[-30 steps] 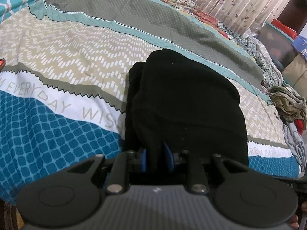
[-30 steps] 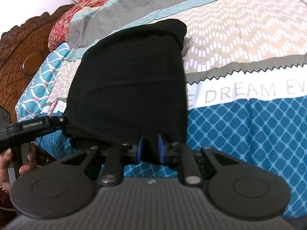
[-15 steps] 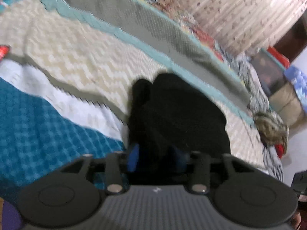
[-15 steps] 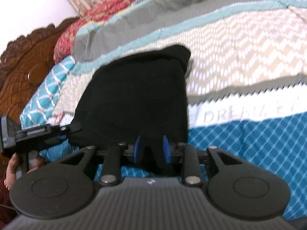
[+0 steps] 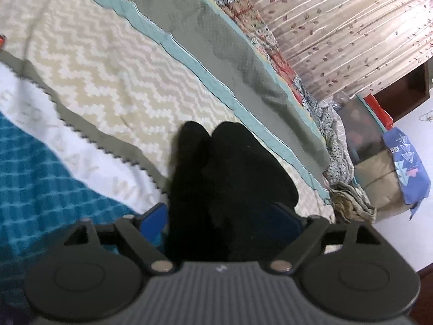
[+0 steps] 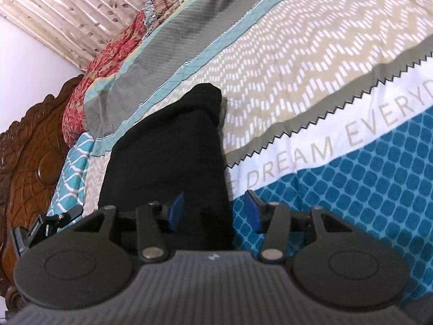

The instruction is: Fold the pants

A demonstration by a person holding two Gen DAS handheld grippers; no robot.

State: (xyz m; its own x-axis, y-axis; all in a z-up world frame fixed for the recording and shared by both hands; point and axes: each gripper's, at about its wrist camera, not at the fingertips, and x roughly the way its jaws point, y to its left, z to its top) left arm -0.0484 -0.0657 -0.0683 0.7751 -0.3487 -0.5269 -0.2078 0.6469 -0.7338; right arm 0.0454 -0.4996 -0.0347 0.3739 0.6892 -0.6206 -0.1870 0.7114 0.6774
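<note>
The black pants (image 5: 230,173) lie folded into a compact bundle on the patterned bedspread (image 5: 102,81). In the left wrist view my left gripper (image 5: 219,223) is open, its blue pads wide apart on either side of the bundle's near end. In the right wrist view the pants (image 6: 167,157) stretch away from my right gripper (image 6: 215,212), which is open with its left pad over the fabric's near edge and its right pad over the blue bedspread (image 6: 351,184). The left gripper's body (image 6: 40,224) shows at the far left.
A wooden headboard (image 6: 29,162) stands at the left of the right wrist view. A curtain (image 5: 351,27) hangs behind the bed. A heap of clothes (image 5: 351,200), a plastic bin (image 5: 362,132) and a blue bag (image 5: 408,162) sit past the bed's far edge.
Both grippers were shut on the near edge of the pants a second ago. Both have opened and let go, and the views have tilted and pulled back slightly.
</note>
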